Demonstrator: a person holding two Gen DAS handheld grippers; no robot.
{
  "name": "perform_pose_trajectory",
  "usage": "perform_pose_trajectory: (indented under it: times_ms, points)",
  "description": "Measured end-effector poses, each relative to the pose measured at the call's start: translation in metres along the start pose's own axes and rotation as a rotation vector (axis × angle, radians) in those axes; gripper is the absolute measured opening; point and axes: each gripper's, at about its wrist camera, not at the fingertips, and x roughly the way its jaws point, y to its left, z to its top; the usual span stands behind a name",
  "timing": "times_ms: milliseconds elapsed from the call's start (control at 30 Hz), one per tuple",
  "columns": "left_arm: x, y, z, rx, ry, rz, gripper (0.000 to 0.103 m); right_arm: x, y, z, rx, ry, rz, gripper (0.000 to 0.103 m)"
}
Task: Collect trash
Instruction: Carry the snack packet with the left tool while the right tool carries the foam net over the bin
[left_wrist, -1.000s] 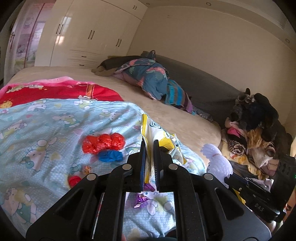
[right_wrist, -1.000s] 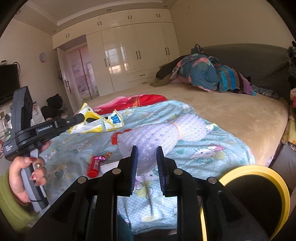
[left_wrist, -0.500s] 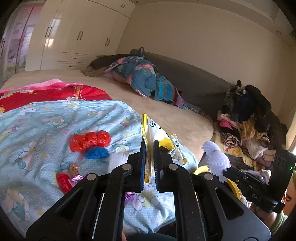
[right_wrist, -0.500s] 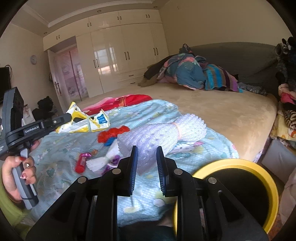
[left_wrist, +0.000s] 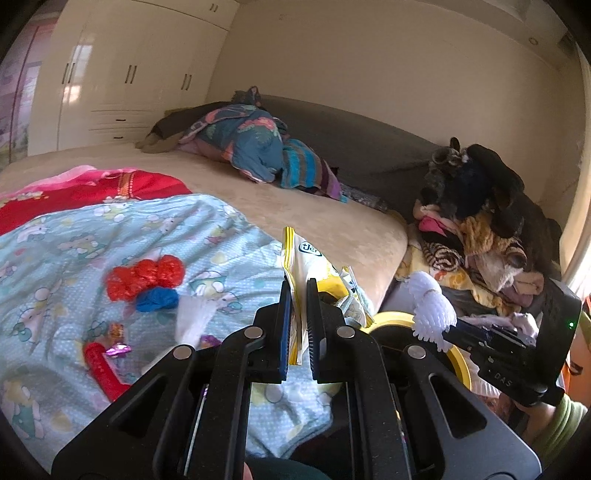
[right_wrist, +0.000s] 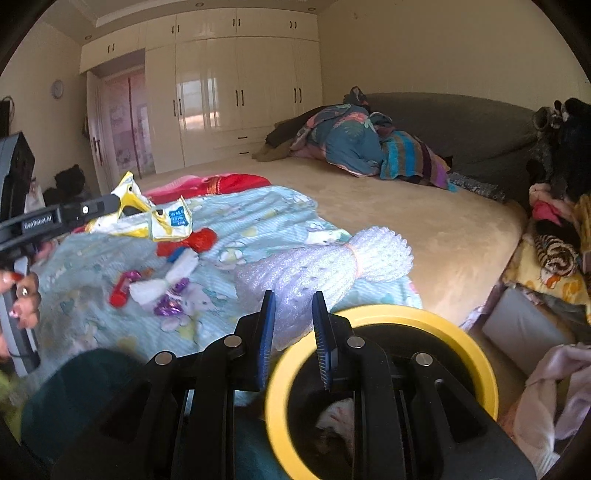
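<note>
My left gripper (left_wrist: 297, 286) is shut on a crumpled yellow and white snack wrapper (left_wrist: 306, 266), held above the bed's edge; the same wrapper (right_wrist: 147, 218) shows at the left of the right wrist view. My right gripper (right_wrist: 291, 310) is shut on a white foam net sleeve (right_wrist: 325, 258), just left of a yellow-rimmed bin (right_wrist: 384, 321) that stands on the floor by the bed. On the blue cartoon blanket (left_wrist: 74, 258) lie red and blue plastic scraps (left_wrist: 147, 277), a red tube (left_wrist: 103, 365), shiny candy wrappers (right_wrist: 170, 302) and a white tissue (right_wrist: 162, 284).
A heap of bedding (left_wrist: 258, 151) lies at the bed's far side by a grey headboard. Piled clothes and soft toys (left_wrist: 480, 221) crowd the right. White wardrobes (right_wrist: 229, 96) line the back wall. A person's hand (right_wrist: 22, 299) grips the left tool's handle.
Both grippers have swung rightward toward the bed's edge with their loads. The yellow bin has come further into both views, and the blanket litter has slid left.
</note>
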Motion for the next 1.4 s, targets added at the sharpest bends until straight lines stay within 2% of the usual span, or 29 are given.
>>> perform_pose_trajectory:
  times_ms: [767,1400]
  points:
    - [0.026,-0.055,-0.03,0.099,0.08,-0.091,0.005,-0.007,-0.049,-0.027,0.078,0.046,-0.054,0.02]
    - [0.047,-0.091,-0.061,0.199,0.165,-0.142,0.005,0.003,-0.069,-0.039,0.119,0.084,-0.073,0.02]
